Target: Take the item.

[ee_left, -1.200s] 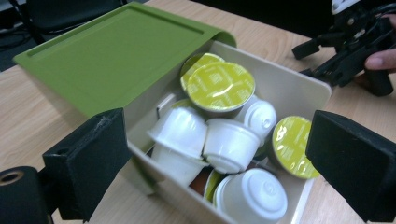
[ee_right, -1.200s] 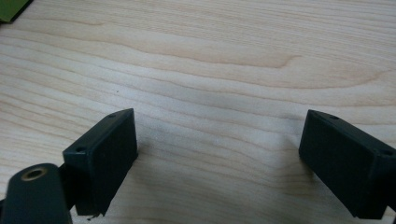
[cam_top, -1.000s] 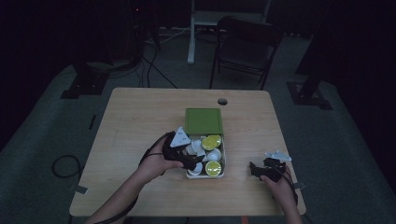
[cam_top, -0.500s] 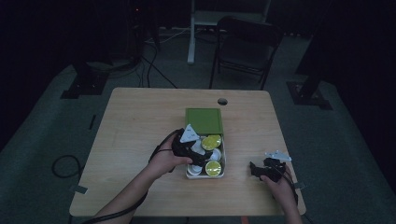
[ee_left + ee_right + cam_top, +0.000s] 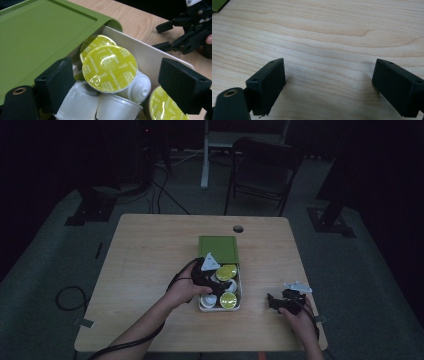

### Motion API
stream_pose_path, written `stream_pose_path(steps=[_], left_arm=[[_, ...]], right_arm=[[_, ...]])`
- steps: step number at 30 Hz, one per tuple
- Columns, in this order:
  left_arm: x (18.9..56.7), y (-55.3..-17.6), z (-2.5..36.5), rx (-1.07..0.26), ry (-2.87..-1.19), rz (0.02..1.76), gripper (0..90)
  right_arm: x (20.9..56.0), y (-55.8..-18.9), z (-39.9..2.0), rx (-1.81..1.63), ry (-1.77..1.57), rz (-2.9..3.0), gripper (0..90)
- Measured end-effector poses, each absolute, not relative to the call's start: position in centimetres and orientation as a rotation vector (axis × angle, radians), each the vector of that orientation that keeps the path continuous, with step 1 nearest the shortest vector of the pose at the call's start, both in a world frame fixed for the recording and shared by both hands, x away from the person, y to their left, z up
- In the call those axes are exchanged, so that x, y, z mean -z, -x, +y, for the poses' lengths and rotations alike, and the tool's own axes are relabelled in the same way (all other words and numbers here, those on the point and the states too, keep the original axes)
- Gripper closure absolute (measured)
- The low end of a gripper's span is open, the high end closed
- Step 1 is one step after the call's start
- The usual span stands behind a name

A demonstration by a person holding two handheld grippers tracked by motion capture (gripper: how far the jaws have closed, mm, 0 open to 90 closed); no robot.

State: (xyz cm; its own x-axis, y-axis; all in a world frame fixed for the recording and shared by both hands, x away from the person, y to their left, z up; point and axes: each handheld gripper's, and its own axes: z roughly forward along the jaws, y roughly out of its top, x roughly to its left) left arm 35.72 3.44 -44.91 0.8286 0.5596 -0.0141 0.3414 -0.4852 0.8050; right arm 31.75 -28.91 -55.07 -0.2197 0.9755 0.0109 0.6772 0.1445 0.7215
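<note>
A white box [image 5: 239,292] with a green sliding lid [image 5: 218,249] pushed partly back sits mid-table and holds several coffee capsules. My left gripper [image 5: 220,281] hovers open over the box; in the left gripper view its jaws straddle a yellow-lidded cappuccino capsule [image 5: 110,68] resting on white capsules [image 5: 81,102], without touching it. My right gripper [image 5: 275,301] rests open near the table's front right. In the right gripper view my right gripper [image 5: 329,87] has only bare wood [image 5: 324,37] between its jaws.
The wooden table [image 5: 150,255] has a cable hole [image 5: 238,228] near its far edge. A dark chair [image 5: 262,170] stands behind the table, with cables on the floor at left. The other gripper [image 5: 185,37] lies beyond the box in the left gripper view.
My left gripper has moved rightward and forward over the open part of the box, onto the capsules. The right gripper has stayed in place.
</note>
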Motion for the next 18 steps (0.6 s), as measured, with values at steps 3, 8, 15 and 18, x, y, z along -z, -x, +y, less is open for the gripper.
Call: stream_pose_path(steps=[3,8,15,18], left_arm=[[45.1,-36.0,3.2,-0.3,-2.133,0.657,14.0],[45.3,-36.3,2.8,-0.285,-2.148,0.659,14.8],[45.5,-36.9,2.6,-0.265,-2.153,0.699,18.1],[45.6,-37.0,2.4,-0.271,-2.153,0.709,22.6]], right_arm=[[55.1,-31.7,-28.9,-0.846,-1.576,1.961,11.1],[55.1,-31.7,-28.9,-0.847,-1.576,1.96,11.1],[55.1,-31.7,-28.9,-0.847,-1.577,1.96,11.1],[55.1,-31.7,-28.9,-0.847,-1.577,1.96,11.1]])
